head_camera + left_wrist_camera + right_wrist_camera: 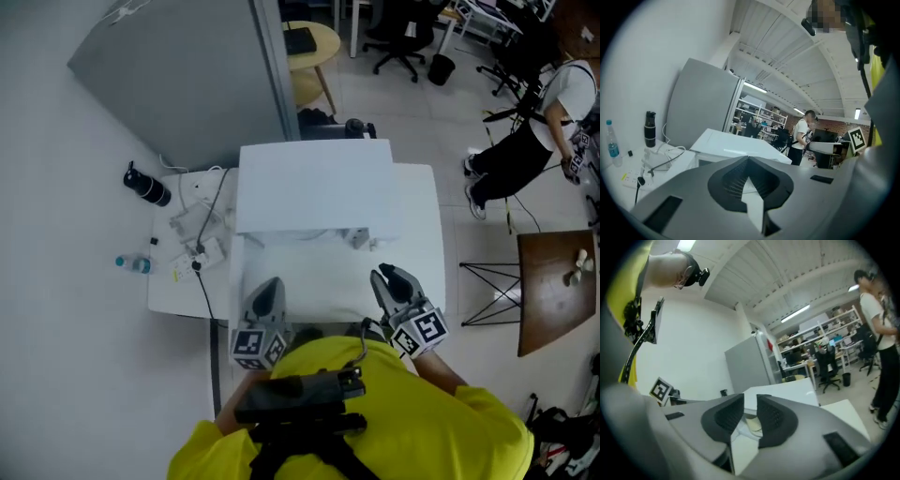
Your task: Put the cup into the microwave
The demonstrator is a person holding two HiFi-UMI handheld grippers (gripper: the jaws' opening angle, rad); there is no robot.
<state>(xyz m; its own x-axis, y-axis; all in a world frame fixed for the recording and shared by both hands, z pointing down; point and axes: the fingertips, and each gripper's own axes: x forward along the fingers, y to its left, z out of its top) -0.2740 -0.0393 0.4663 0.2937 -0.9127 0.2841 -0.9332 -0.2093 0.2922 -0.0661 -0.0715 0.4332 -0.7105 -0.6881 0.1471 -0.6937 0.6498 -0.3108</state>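
The white microwave point(314, 183) stands on a white table point(420, 246) in front of me; it also shows in the left gripper view point(736, 145) and the right gripper view point(787, 392). A small grey part point(359, 237) sits at its front edge. I cannot make out a cup in any view. My left gripper point(269, 286) hovers close to my body at the table's near edge, its jaw tips touching point(749, 159) with nothing between them. My right gripper point(389, 278) is raised at the same edge, its jaws point(750, 404) a narrow gap apart and empty.
Left of the microwave lie a black bottle point(147, 185), a plastic water bottle point(133, 264), and a power strip with cables point(199, 246). A grey cabinet point(187, 75) stands behind. A person point(525, 141) stands at the right near a wooden table point(558, 286).
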